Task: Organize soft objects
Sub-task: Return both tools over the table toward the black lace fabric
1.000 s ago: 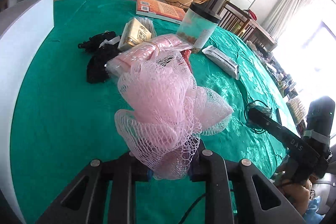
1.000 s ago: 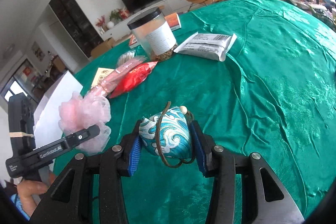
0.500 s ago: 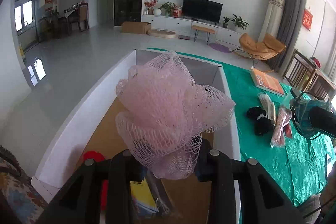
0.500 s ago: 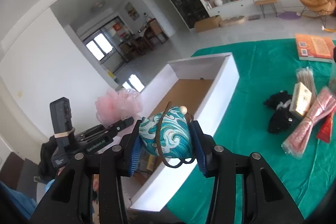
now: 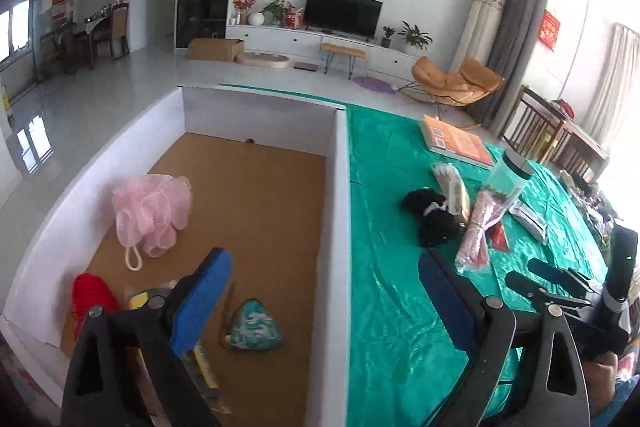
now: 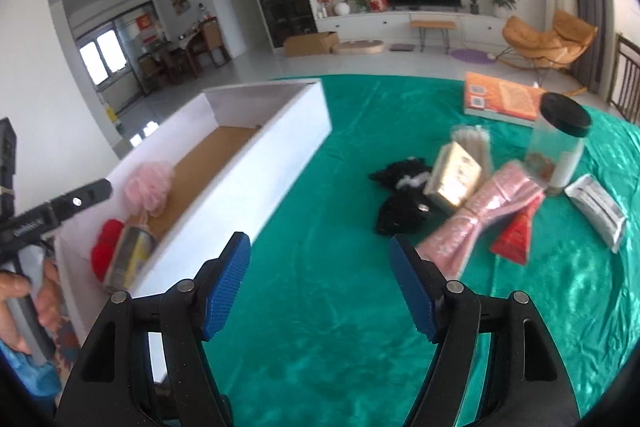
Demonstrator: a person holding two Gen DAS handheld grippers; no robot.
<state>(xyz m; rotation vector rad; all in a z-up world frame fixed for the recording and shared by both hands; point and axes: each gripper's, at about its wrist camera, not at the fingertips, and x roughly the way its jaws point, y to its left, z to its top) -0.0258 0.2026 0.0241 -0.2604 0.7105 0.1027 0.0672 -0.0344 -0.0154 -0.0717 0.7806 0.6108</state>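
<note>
A white box [image 5: 340,187] with a brown floor stands on the green table. In it lie a pink mesh sponge [image 5: 152,215], a teal patterned pouch [image 5: 254,331] and a red yarn ball [image 5: 90,295]. The sponge [image 6: 150,187] and yarn [image 6: 106,253] also show in the right wrist view. My left gripper [image 5: 324,291] is open and empty above the box's near right wall. My right gripper [image 6: 320,283] is open and empty over the cloth, right of the box [image 6: 248,179]. Black soft items [image 6: 400,199] lie on the cloth [image 5: 434,217].
On the green cloth [image 6: 340,307] beyond the black items lie a pink wrapped packet [image 6: 484,215], a red packet [image 6: 516,235], a gold pack [image 6: 454,179], a lidded jar [image 6: 560,143], a white packet [image 6: 598,213] and an orange book [image 6: 502,99]. A yellow packet [image 5: 200,359] lies in the box.
Both grippers opened. The pink sponge left my left gripper and the teal pouch left my right gripper; both now lie in the box. The right gripper has swung back over the cloth.
</note>
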